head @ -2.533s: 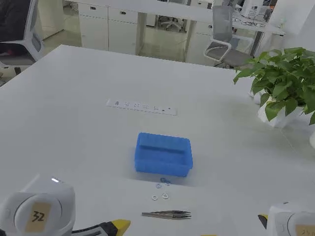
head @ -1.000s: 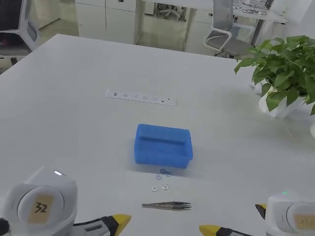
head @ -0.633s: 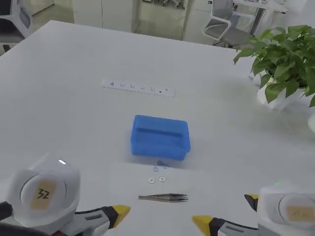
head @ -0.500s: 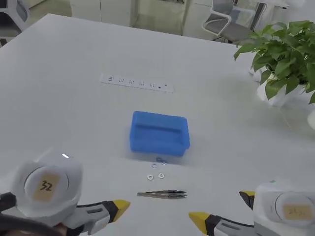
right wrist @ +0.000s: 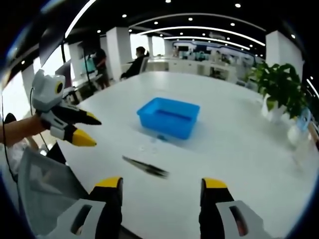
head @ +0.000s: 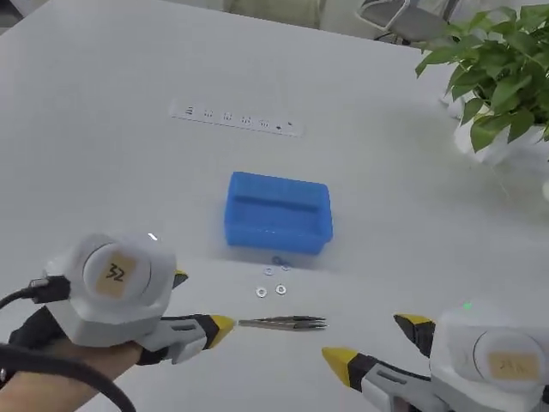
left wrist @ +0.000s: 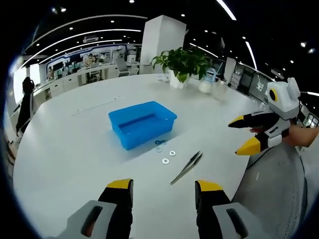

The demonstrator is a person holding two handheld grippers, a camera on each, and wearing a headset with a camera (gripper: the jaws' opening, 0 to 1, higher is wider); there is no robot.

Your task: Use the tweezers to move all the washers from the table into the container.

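A blue container [head: 277,213] stands mid-table. Just in front of it lie several small washers [head: 271,283], some silver and some blue. Nearer me, metal tweezers [head: 283,323] lie flat on the white table. My left gripper [head: 199,300] is open, and its lower yellow tip is close to the tweezers' left end. My right gripper [head: 373,341] is open to the right of the tweezers and holds nothing. The left gripper view has the tweezers [left wrist: 187,168], washers [left wrist: 168,157] and container [left wrist: 142,122] ahead of its own open gripper [left wrist: 164,185]. The right gripper view has the tweezers [right wrist: 145,168] and container [right wrist: 169,116] ahead of its own open gripper [right wrist: 162,183].
A white power strip [head: 236,118] lies behind the container. A potted plant [head: 497,69] stands at the table's far right. A person [right wrist: 137,57] sits in the background beyond the table. The white table [head: 103,172] is bare left of the container.
The head camera has tipped down. Both grippers have come forward toward the tweezers, the left one furthest. The tweezers, washers and container lie as before.
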